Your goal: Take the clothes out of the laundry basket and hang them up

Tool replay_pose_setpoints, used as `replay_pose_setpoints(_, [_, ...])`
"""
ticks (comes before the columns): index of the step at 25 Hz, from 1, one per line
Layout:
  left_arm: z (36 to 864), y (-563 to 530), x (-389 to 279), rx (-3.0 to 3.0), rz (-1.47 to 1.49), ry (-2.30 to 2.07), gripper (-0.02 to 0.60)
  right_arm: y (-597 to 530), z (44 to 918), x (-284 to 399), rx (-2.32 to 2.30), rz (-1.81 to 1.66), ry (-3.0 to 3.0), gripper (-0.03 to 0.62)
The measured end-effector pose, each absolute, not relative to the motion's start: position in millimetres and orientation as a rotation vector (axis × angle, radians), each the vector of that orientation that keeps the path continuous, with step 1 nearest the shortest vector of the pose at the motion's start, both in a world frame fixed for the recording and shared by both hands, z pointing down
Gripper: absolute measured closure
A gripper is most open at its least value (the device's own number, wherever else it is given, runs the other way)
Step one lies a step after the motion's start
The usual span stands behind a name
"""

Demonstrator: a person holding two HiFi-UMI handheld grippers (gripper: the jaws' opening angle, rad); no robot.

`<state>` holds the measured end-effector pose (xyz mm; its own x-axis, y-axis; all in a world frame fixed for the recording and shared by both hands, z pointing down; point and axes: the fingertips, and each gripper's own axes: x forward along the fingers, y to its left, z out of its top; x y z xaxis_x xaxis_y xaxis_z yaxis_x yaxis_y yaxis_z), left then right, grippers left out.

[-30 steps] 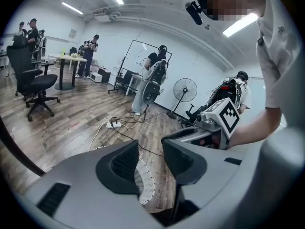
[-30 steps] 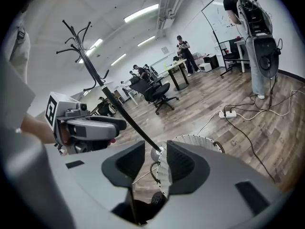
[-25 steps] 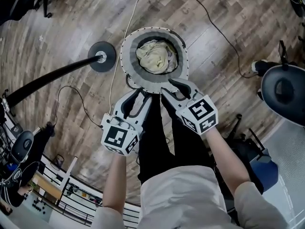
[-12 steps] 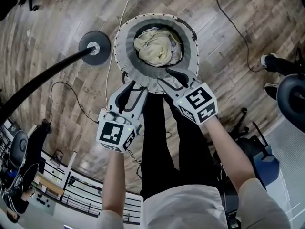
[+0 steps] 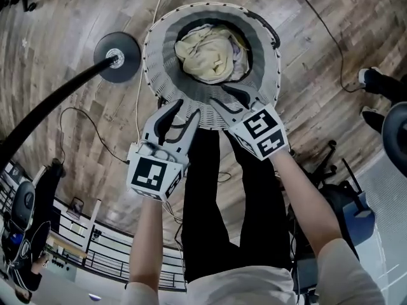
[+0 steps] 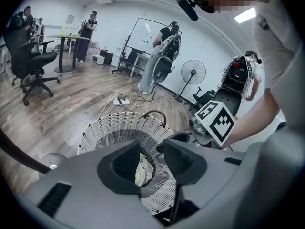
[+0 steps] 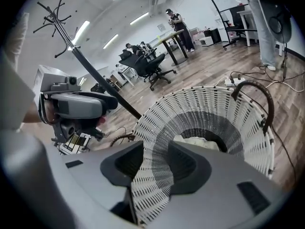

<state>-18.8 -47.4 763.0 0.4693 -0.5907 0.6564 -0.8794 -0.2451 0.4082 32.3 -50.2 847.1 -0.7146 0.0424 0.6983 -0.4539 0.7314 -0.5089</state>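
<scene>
A round white wicker laundry basket [image 5: 159, 62] stands on the wood floor, with crumpled cream clothes [image 5: 205, 51] inside. Both grippers hover over its near rim, above the person's black-trousered legs. My left gripper [image 5: 183, 112] is open and empty; in the left gripper view its jaws [image 6: 150, 159] frame the clothes [image 6: 142, 171] far below. My right gripper [image 5: 229, 99] is also open, with only the basket wall [image 7: 224, 113] and the cream clothes [image 7: 200, 142] showing beyond its jaws [image 7: 155, 163]. Neither gripper touches the clothes.
A black coat stand has its round base [image 5: 116, 57] left of the basket, and its pole [image 5: 44, 116] slants toward the lower left. Cables [image 5: 324, 40] and a power strip [image 6: 120, 100] lie on the floor. An office chair [image 5: 397, 132] and shoes [image 5: 375, 78] sit at right.
The basket has grown larger and drawn nearer in the head view. Both grippers now reach over its near rim instead of hanging short of it.
</scene>
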Motion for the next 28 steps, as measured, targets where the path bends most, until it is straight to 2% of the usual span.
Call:
replay_pose_setpoints(17, [829.2,-64.0,-43.9,2.028,0.557,-1.148,0.423,-28.3,988.2,-7.1,0.180,0.689,-2.130,0.439])
replay_pose_setpoints(28, [846.6,-59.5,-52.8,2.087,0.607,-1.102,0.425,-11.7,1073.4,-18.4,0.160,0.537,-2.020,0.401])
